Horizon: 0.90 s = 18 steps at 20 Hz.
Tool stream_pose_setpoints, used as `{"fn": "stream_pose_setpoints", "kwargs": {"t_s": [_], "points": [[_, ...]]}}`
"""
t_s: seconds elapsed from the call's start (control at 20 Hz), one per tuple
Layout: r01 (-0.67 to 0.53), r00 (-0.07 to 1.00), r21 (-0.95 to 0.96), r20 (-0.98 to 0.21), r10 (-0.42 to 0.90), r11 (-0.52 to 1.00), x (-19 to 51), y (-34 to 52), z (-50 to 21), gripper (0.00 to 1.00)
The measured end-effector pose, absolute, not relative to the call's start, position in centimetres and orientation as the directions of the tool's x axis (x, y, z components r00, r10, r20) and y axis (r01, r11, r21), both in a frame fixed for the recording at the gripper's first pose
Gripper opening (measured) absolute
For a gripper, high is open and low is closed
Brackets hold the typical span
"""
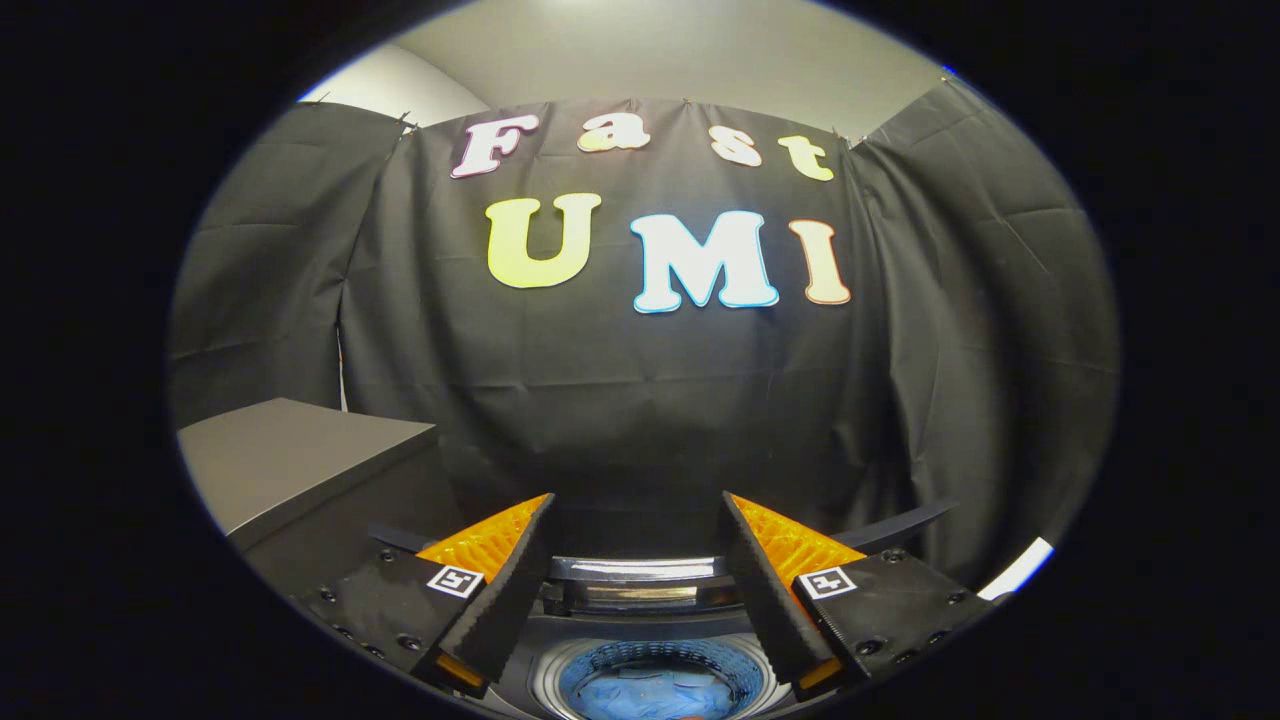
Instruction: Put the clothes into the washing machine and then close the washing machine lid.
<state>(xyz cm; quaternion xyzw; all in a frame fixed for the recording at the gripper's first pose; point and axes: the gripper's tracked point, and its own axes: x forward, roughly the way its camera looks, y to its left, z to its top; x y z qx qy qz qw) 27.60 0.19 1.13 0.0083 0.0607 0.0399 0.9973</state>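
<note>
My gripper [637, 505] stands open, its two black and orange fingers [500, 580] spread wide with nothing between them. Below and just ahead of the fingers is the washing machine, its round drum opening [655, 680] uncovered. Blue clothes [640, 692] lie inside the drum. The raised lid [640, 580] stands upright at the back of the opening, seen between the fingers as a dark panel with a shiny edge.
A grey flat-topped cabinet [300, 460] stands to the left of the machine, close beside the left finger. Black cloth walls hang behind and on both sides. A white strip [1015, 570] shows low beyond the right finger.
</note>
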Motion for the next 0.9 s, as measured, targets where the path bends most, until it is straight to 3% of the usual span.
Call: {"fn": "stream_pose_setpoints", "kwargs": {"t_s": [0.65, 0.9], "points": [[-0.096, 0.990, 0.023, -0.104, 0.098, 0.995, 24.8, 0.1, -0.6, 0.98], [-0.100, 0.982, 0.029, -0.158, 0.103, 0.995, 23.5, 0.1, -3.2, 0.98]]}}
